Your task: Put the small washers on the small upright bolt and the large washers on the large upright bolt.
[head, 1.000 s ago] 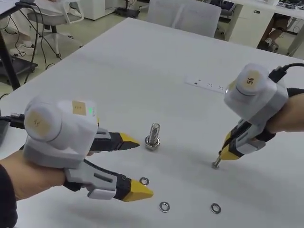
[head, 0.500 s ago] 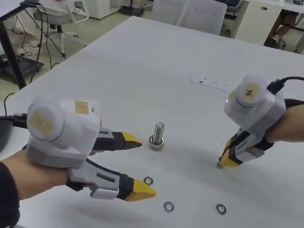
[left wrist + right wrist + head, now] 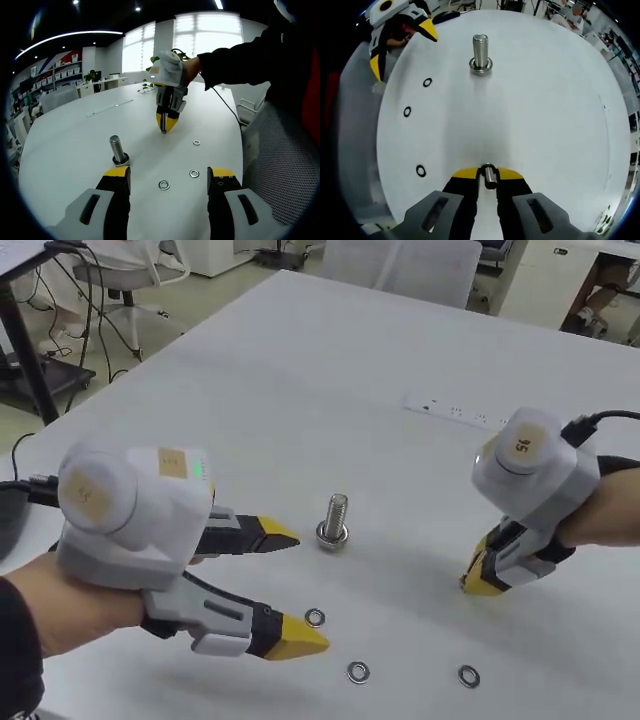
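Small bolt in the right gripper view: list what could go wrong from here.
1. The right gripper is shut on the small bolt; letting go carelessly could tip it over.
2. The loose washers lie flat on the table; the open left gripper may just push them around instead of lifting one.

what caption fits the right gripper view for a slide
Right gripper shut on small bolt; large bolt and three loose washers ahead

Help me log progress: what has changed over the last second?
The right gripper has come down over the small bolt, and its jaws are now shut around it. The open left gripper, the large bolt and the three loose washers stayed put.
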A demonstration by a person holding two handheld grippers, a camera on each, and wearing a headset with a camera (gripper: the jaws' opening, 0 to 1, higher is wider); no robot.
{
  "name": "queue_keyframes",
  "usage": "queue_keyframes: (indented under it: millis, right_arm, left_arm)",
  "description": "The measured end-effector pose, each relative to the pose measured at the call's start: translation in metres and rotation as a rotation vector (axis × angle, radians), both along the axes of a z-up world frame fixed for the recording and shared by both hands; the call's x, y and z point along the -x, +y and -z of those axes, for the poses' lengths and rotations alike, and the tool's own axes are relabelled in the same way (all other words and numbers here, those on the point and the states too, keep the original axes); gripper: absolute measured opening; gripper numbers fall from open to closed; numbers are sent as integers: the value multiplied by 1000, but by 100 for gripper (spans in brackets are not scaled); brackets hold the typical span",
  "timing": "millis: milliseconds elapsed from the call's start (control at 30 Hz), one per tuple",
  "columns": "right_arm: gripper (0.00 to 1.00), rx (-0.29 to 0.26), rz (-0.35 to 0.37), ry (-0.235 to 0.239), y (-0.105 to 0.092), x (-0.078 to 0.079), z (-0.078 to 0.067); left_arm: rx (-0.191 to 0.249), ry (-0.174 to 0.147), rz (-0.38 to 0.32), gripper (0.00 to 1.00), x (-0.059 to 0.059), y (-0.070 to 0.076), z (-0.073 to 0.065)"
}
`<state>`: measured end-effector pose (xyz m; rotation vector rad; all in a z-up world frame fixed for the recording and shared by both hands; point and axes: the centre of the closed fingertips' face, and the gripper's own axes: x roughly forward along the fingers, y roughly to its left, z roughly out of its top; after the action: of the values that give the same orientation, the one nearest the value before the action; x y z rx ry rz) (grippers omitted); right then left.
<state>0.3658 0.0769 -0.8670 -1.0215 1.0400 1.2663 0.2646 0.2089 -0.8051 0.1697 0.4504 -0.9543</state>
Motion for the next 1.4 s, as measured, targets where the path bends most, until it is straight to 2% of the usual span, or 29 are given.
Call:
queue_keyframes:
  millis: [233,600,1033,1400]
  right_arm:
    - [15,0,0,1,0,1,0]
    - [25,-17,33,2,-4,0,-3]
    - [30,-29,85,-7,-26,3,-9]
    - [30,-35,104,-7,-38,17,-13]
  left_arm:
    - [1,-1,-1,61,0,1,0]
    - [1,-3,-2,62,-1,1,-1]
    - [-2,-7,5,62,0,0,-3]
    - [-4,-13,5,62,0,0,-5]
